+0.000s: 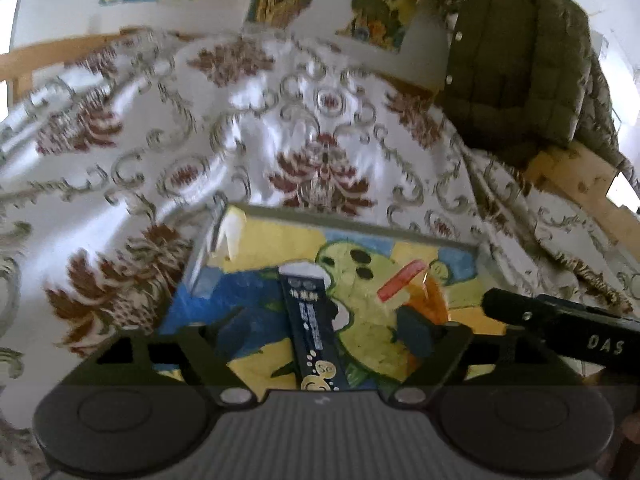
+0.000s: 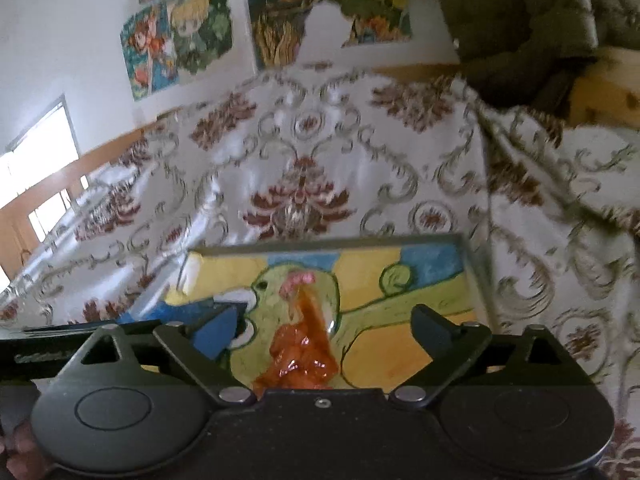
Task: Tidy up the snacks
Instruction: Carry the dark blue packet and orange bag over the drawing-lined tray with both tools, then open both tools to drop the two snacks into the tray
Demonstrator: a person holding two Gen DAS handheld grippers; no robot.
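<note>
A clear tray (image 1: 420, 236) with a yellow, green and blue cartoon bottom lies on the patterned cloth. In the left wrist view a dark blue snack stick (image 1: 314, 328) lies in the tray between the wide-apart fingers of my left gripper (image 1: 324, 334), which is open. An orange snack packet with a pink end (image 1: 428, 292) lies to its right. In the right wrist view the orange packet (image 2: 302, 352) lies in the tray (image 2: 474, 280) between the spread fingers of my right gripper (image 2: 324, 334), which is open. The blue stick's end (image 2: 234, 302) shows at the left.
A white cloth with red and grey floral pattern (image 1: 300, 128) covers the surface. A green padded jacket (image 1: 516, 64) hangs at the right over a wooden frame (image 1: 576, 184). Cartoon posters (image 2: 180, 40) hang on the wall behind. The right gripper's body (image 1: 568, 320) shows in the left view.
</note>
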